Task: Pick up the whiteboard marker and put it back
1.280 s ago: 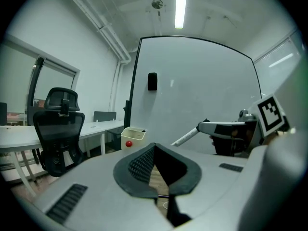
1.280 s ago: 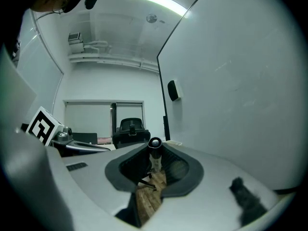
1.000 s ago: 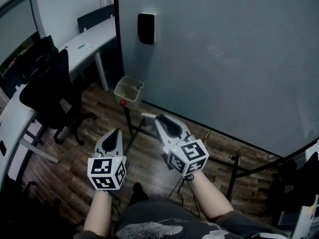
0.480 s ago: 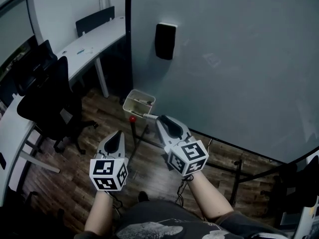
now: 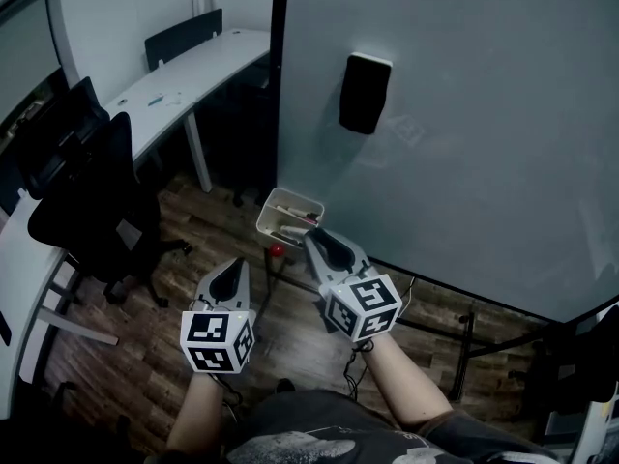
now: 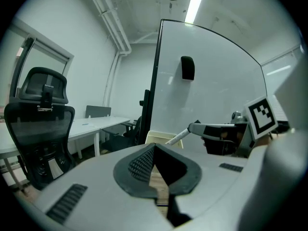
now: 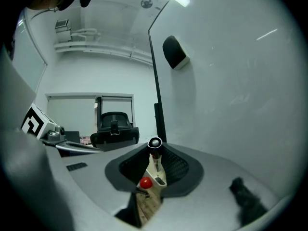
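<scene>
Tray [image 5: 302,197] has drawn closer, now mid-frame just beyond the right gripper [image 5: 315,237], whose jaws clamp the whiteboard marker [image 6: 177,138]. Left gripper [image 5: 235,269] has its jaws together, empty. Drop-off looks near.

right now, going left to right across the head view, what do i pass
black office chair -> left gripper -> white tray -> black eraser on the whiteboard
</scene>
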